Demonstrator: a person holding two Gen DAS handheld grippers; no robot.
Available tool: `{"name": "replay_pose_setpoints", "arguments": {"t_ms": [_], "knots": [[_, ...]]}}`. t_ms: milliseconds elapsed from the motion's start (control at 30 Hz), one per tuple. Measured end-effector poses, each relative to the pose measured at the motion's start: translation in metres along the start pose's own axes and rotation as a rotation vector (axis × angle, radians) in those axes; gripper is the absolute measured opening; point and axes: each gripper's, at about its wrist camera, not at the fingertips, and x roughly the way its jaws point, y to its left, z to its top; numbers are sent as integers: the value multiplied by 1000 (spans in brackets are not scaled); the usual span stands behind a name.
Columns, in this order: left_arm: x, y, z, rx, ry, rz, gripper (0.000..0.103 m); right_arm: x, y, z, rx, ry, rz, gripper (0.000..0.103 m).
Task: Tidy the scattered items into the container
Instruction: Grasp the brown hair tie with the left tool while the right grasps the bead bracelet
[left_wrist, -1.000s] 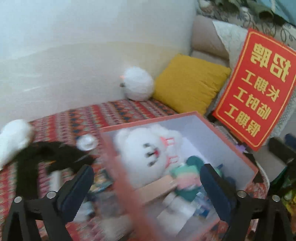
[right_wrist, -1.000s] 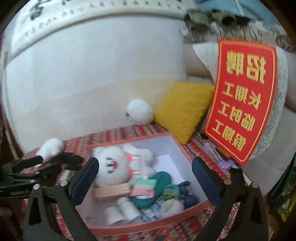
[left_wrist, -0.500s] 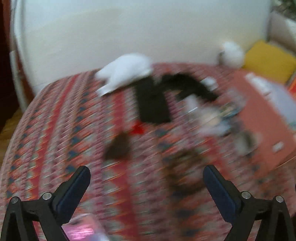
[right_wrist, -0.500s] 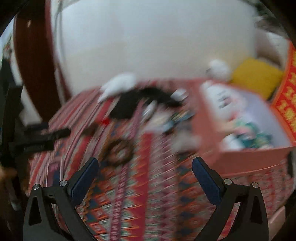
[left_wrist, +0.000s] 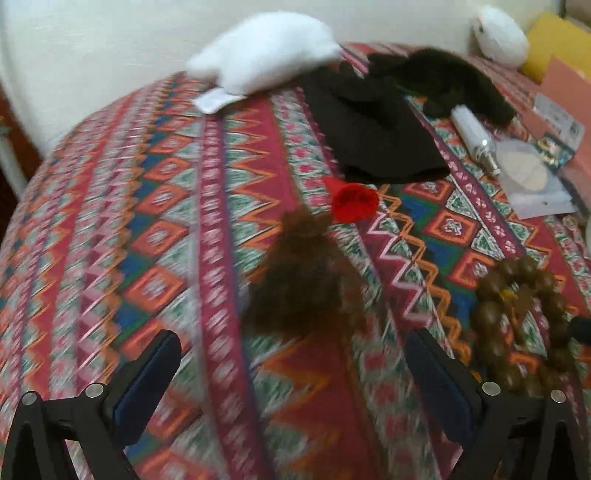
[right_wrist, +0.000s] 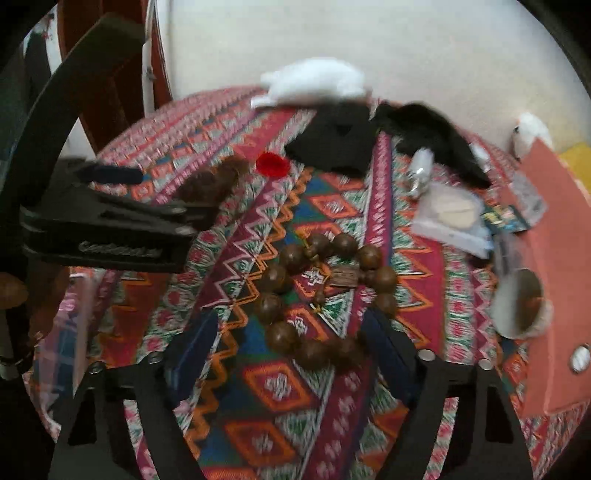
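Observation:
A brown fuzzy tuft (left_wrist: 303, 280) lies on the patterned cloth just ahead of my left gripper (left_wrist: 293, 384), which is open and empty. A small red piece (left_wrist: 354, 201) sits just beyond the tuft. A wooden bead bracelet (right_wrist: 321, 291) lies flat on the cloth. My right gripper (right_wrist: 290, 354) is open, and the near beads sit between its fingertips. The left gripper (right_wrist: 155, 195) shows at the left of the right wrist view, beside the tuft (right_wrist: 214, 184). The salmon box wall (right_wrist: 554, 258) stands at the right.
Farther back lie a black cloth (left_wrist: 376, 129), a white plush (left_wrist: 266, 55), a white tube (left_wrist: 474, 136) and a clear packet (left_wrist: 532, 177). A white cup (right_wrist: 521, 306) lies by the box. A pink clear case (right_wrist: 70, 321) sits at the left edge.
Both views have swung left from the filled box to the scattered items on the cloth. Both grippers have come down closer, the left toward the tuft and the right toward the bracelet.

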Motion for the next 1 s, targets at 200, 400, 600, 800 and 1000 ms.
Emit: {"name": "replay_pose_setpoints", "arguments": {"t_ms": [200,400,600,800,1000], "knots": [[31,-3,22,-11,2,-43,56,16,-8,9,-1,-16,32,20],[5,11,11,-87,-2,-94,15,-13,-30,5,117,-32,127,20],[-50,11,-26,-109,-36,-134,15,-79,-34,-20,166,-91,179,20],[-112,-12,-61,-73,-77,-174,15,-145,-30,-61,186,-130,188,20],[-163,-50,-101,-17,-91,-224,15,-206,-32,-123,227,-166,179,20]]}}
